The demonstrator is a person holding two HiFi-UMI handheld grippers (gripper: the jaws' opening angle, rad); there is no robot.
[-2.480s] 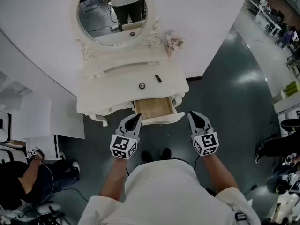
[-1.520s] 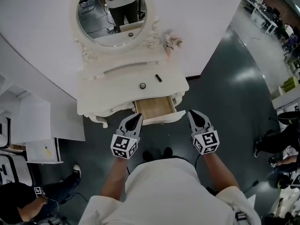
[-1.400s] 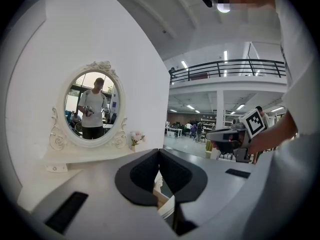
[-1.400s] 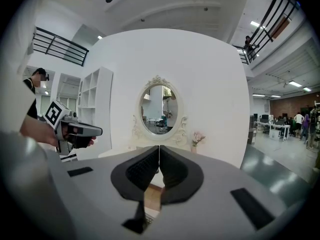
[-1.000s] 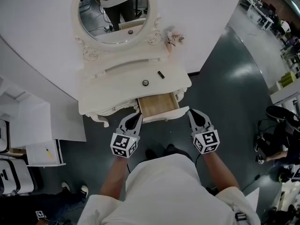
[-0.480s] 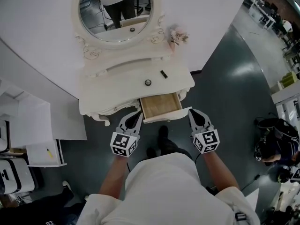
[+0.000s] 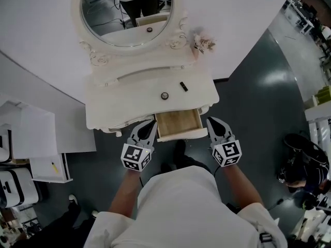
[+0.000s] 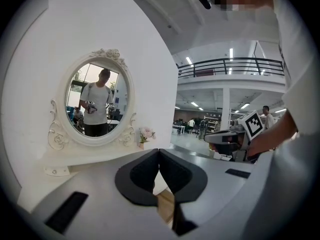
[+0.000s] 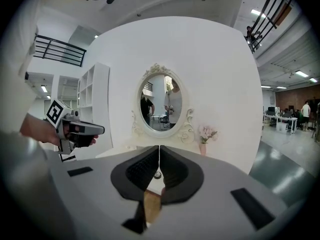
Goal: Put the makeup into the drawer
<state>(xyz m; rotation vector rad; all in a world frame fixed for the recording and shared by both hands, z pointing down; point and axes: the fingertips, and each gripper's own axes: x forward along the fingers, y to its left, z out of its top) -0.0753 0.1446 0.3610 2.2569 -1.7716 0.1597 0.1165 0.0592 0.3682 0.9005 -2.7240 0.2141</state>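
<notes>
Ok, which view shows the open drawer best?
The head view: the drawer is seen from above, pulled out, its wooden inside visible. Each gripper view shows only a sliver of wood below its shut jaws.

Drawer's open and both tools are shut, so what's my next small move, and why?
Probably open the right tool and reach over the open drawer toward the small black tube on the dressing table: that tool is shut and empty, and the tube lies nearest it.
</notes>
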